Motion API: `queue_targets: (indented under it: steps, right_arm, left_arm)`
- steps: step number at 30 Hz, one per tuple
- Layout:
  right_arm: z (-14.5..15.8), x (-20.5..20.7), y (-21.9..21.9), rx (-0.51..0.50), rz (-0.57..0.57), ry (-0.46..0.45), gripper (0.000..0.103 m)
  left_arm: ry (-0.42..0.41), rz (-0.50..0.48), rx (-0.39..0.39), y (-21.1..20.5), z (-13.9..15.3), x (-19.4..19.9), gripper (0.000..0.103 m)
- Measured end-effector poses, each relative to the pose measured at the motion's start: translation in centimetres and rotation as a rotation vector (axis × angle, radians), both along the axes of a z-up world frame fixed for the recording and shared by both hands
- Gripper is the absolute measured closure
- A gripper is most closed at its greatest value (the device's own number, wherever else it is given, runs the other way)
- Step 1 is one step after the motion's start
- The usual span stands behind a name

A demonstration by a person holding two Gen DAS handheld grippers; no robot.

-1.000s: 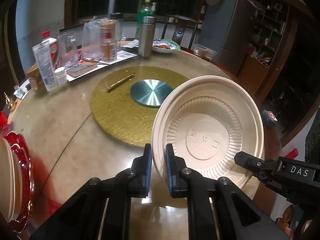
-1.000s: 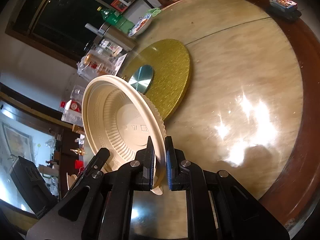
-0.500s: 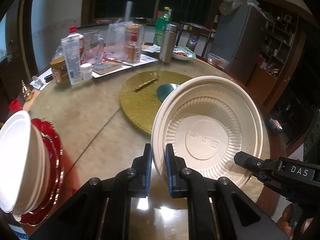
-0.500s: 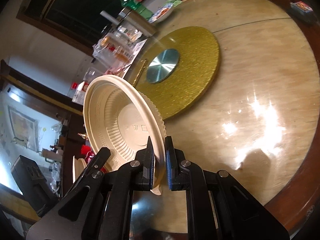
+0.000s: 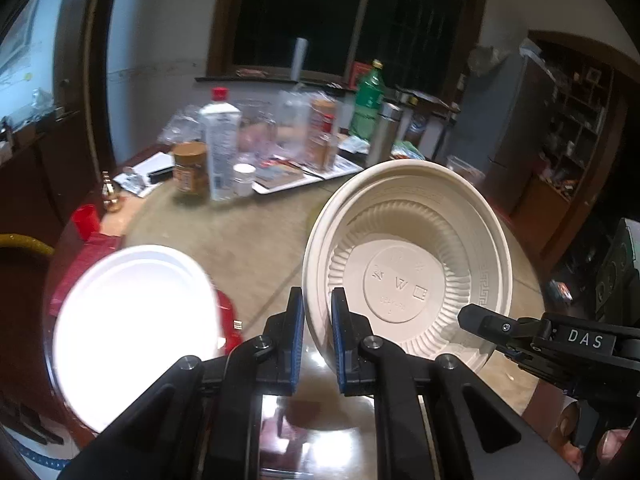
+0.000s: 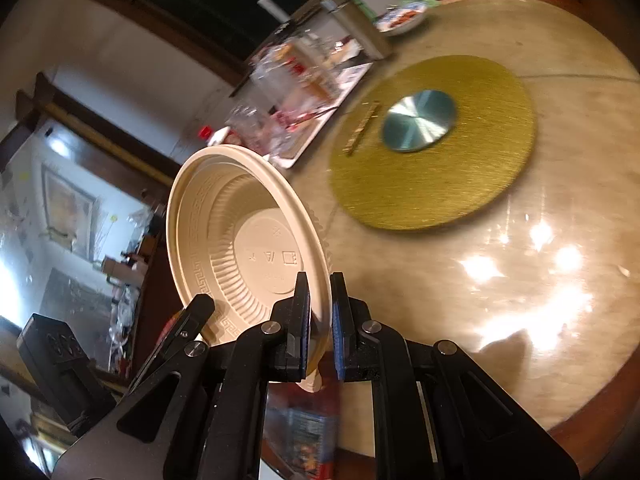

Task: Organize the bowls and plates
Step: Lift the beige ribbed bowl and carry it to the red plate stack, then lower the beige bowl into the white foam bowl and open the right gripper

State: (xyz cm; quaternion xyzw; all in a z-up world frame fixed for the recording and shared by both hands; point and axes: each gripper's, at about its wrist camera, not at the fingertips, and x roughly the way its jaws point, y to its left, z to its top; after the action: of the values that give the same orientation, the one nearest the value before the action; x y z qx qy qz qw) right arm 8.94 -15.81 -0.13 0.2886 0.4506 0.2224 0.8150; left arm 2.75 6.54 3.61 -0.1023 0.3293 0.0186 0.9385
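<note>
Pinching opposite sides of one cream disposable bowl (image 5: 408, 264), the left gripper (image 5: 317, 320) and the right gripper (image 6: 320, 312) hold it tipped up on edge above the round marble table (image 6: 520, 264), its embossed base facing the left camera. Each pair of jaws is pressed nearly together on the thin rim, the blue pads on either face of it. Left of the bowl, near the table's wooden edge, lies a stack of white bowls (image 5: 132, 332), glaring and blurred, seated on a red plate (image 5: 229, 320) whose rim shows just at the stack's right side; bowl and stack are apart, with a strip of bare tabletop between them. Beyond the bowl, towards the window, stand crowded bottles and jars: a red-capped clear bottle (image 5: 220, 152), a brown jar (image 5: 191, 172), a green bottle (image 5: 370, 104) and a steel flask (image 5: 386, 132). Right of the bowl in the right wrist view, the gold turntable (image 6: 436, 184) with its metal hub (image 6: 418, 126) and a gold stick (image 6: 362, 128) lies flat, well apart from the bowl. Past the turntable the tabletop runs open and glossy to its brown rim.
</note>
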Motion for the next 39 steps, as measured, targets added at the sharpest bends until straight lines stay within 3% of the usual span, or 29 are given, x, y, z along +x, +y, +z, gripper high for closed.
queue_targets:
  steps: [16,28,39]
  right_arm:
    - [2.8,-0.2,9.8,0.001,0.213,-0.063,0.093]
    - [2.6,-1.0,15.8,-0.046,0.34,-0.065,0.093]
    - [1.3,-1.0,18.5,-0.081,0.384,-0.036,0.093]
  left_arm:
    - [-0.093,0.176,0.014,7.6,2.2,-4.4,0.092]
    - [-0.054,0.285,0.017,11.6,0.4,-6.0,0.091]
    - [-0.014,0.32,0.021,13.2,-0.7,-6.6,0.091]
